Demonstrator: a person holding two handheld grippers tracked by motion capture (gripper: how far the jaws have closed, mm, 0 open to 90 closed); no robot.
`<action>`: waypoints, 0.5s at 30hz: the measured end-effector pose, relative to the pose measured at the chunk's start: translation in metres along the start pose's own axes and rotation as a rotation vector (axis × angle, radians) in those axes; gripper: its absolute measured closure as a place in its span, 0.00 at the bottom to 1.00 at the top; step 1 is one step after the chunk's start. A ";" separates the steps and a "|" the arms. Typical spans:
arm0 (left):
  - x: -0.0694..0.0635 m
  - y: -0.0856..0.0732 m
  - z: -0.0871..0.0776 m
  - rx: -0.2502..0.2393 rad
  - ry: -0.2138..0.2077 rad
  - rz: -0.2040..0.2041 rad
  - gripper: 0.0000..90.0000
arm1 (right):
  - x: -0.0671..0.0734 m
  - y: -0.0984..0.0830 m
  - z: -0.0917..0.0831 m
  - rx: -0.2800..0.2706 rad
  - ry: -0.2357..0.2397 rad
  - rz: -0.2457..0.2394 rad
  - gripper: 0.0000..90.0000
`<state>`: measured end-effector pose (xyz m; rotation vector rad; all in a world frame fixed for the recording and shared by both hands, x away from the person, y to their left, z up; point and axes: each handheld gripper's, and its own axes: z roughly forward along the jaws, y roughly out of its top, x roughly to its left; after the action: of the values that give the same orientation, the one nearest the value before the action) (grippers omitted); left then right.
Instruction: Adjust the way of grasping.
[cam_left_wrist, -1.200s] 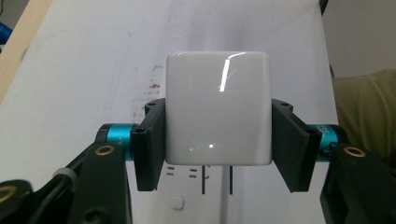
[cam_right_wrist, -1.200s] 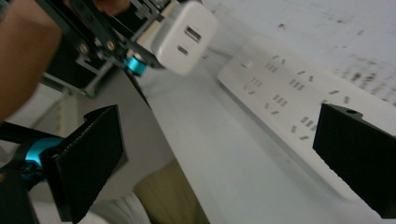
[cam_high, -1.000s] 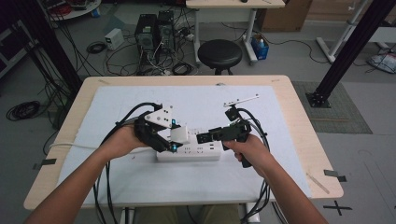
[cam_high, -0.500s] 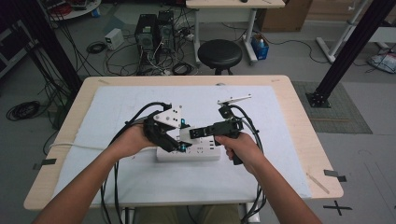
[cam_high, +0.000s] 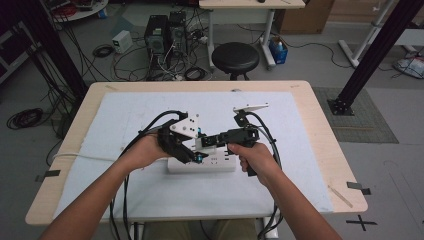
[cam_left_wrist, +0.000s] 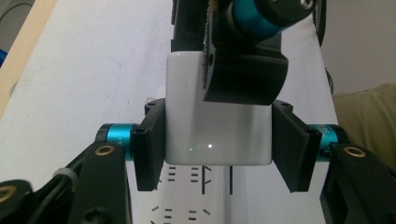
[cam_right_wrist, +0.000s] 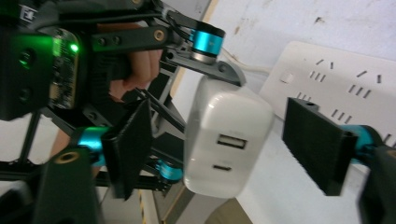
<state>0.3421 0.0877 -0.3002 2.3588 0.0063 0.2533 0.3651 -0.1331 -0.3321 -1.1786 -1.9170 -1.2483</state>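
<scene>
Computer towers, coiled cables and a round black stool (cam_high: 235, 57) are standing on the floor beyond the far edge of the tabletop (cam_high: 320, 125), which a pale sheet is covering. High view: I am holding the left gripper (cam_high: 192, 152) and the right gripper (cam_high: 206, 142) together over a white power strip (cam_high: 202, 164) lying near the middle of the tabletop, somewhat toward its near edge. Both hands are gripping the handles.

Left gripper view: the jaws are clamping a white charger block (cam_left_wrist: 217, 123) on its two flat sides, and the pads are pressing against it. Part of the right gripper is crossing in front of the block's upper half. Socket slots of the power strip are showing just below the block.

Right gripper view: the same charger block (cam_right_wrist: 224, 140), with its two ports facing the camera, is sitting between my right jaws. These jaws have just been closing, yet both pads are standing clear of the block. The power strip (cam_right_wrist: 345, 88) is lying behind it.
</scene>
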 end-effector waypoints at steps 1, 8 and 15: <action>0.000 0.000 0.000 0.000 0.000 0.000 0.47 | 0.000 0.000 0.000 -0.003 0.000 0.001 0.32; -0.001 0.001 0.001 -0.006 0.016 0.007 0.47 | -0.003 0.000 0.000 -0.002 0.015 0.018 0.43; -0.001 0.002 0.002 -0.010 0.015 0.011 0.47 | -0.009 -0.002 0.001 -0.006 0.044 0.057 0.54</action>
<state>0.3409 0.0843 -0.3006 2.3477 -0.0006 0.2757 0.3671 -0.1359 -0.3410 -1.1913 -1.8364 -1.2398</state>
